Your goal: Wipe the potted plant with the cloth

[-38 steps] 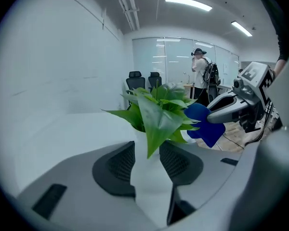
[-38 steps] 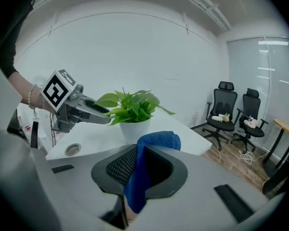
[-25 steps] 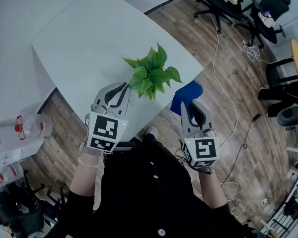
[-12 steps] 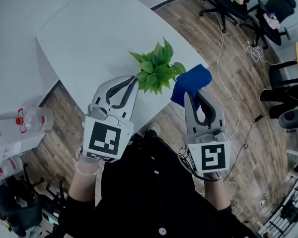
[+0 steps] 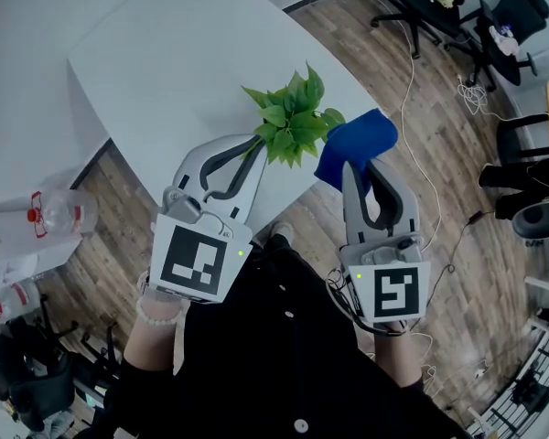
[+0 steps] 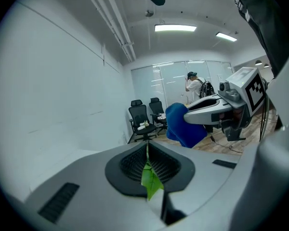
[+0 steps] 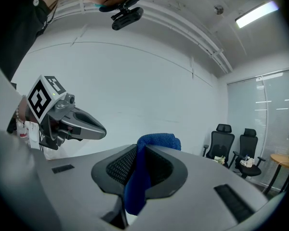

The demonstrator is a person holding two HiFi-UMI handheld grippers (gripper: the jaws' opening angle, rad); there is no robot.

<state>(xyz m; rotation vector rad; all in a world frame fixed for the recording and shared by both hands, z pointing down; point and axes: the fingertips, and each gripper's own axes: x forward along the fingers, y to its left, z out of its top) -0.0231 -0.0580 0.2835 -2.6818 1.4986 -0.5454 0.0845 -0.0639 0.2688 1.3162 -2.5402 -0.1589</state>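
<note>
The potted plant (image 5: 295, 117), a bushy tuft of bright green pointed leaves hiding its pot, shows over the white counter's (image 5: 165, 71) near edge, left tool (image 5: 258, 143) clenched on one leaf, right tool (image 5: 355, 165) gripping the blue cloth (image 5: 359, 140) just beside it.

Potted plant (image 5: 293, 117): small, with a dense cluster of bright green, pointed leaves, seen from above at the near edge of the white desk (image 5: 165, 53); pot hidden beneath the foliage. One leaf (image 6: 149, 179) pinched between the closed left tongs (image 5: 256, 141), tip pointing back past the pads. Cloth (image 5: 357, 143): deep blue, coarsely woven, bunched into folds; clamped between the right tongs (image 5: 358, 165), upper fold bulging beyond the tips, lower end trailing below the pads. Positioned just beside the plant's outermost leaves; contact not determinable.
</note>
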